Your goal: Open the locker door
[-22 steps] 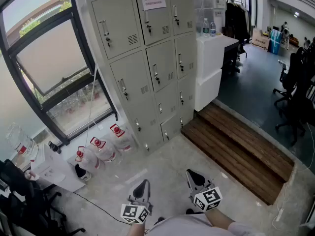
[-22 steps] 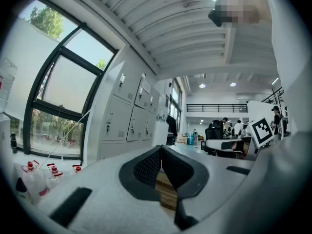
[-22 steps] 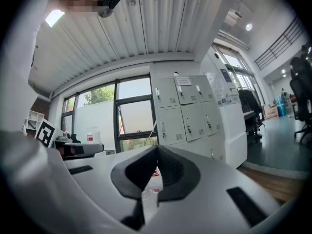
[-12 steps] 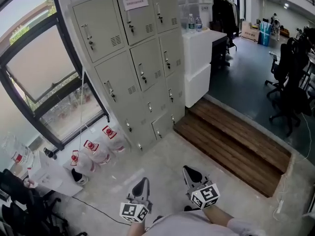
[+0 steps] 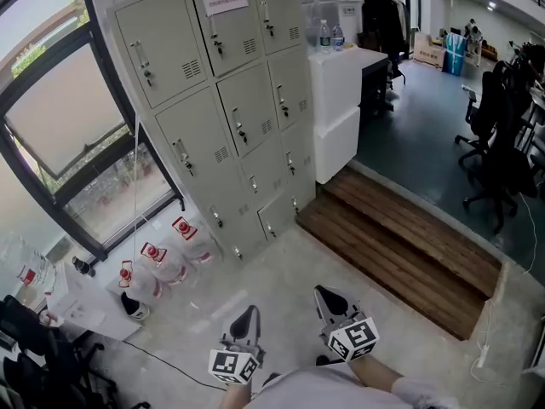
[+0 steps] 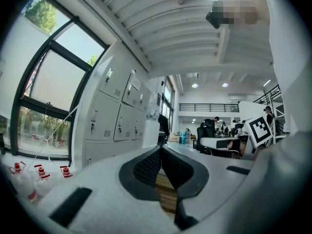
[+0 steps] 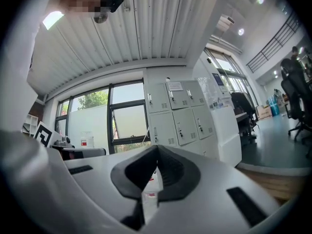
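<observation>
Nothing is done yet: the tall grey metal locker bank (image 5: 230, 109) stands well away from you, every visible door shut. Your left gripper (image 5: 247, 318) and right gripper (image 5: 328, 299) are both closed, empty.

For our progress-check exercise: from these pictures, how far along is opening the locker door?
Done: nothing; every door on the lockers looks closed. In hand: nothing; the left gripper and right gripper are both shut and empty, held low, well short of the lockers. Left: approach, grasp a door handle, pull it open.
</observation>
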